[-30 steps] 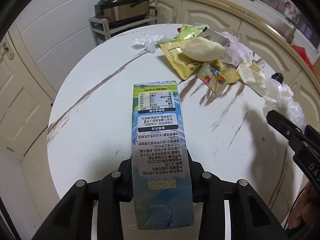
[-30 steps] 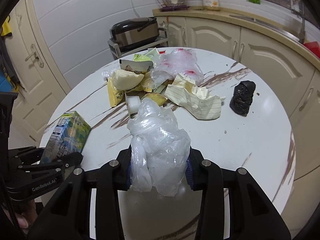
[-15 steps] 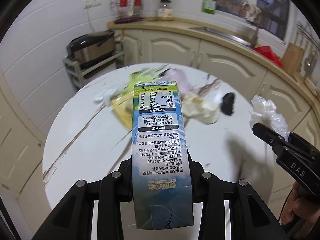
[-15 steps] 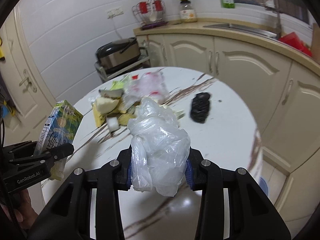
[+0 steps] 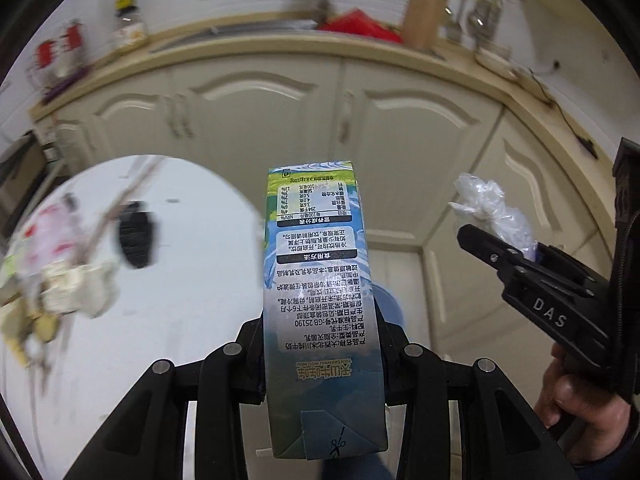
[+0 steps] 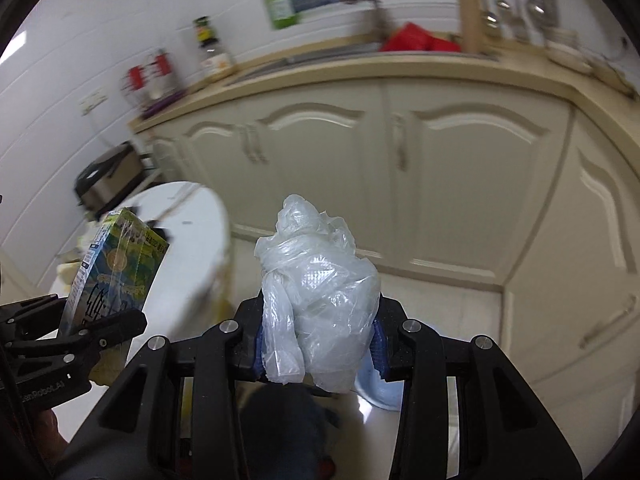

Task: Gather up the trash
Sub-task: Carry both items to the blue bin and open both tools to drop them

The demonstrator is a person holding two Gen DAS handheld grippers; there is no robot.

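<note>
Between left gripper (image 5: 322, 360) jaws: carton (image 5: 318, 280), clamped; bag (image 6: 318, 300) pinched in right gripper (image 6: 318, 348). Swung off table (image 5: 192, 320) now, toward bin (image 6: 378, 388) probably.

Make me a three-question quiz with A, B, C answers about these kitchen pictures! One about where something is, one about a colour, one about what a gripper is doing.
1. Where is the black lump?
A. On the white round table
B. On the counter
C. In the right gripper

2. What colour are the cupboard doors?
A. Red
B. Cream
C. Blue

3. What is the left gripper doing?
A. Hanging open and empty
B. Squeezing a spoon
C. Clamping a milk carton

Answers:
1. A, the lump lies on the white round table, apart from the other litter.
2. B, all the doors under the counter look cream.
3. C, the milk carton stands between its fingers, while the right gripper grips a crumpled clear plastic bag.
</note>
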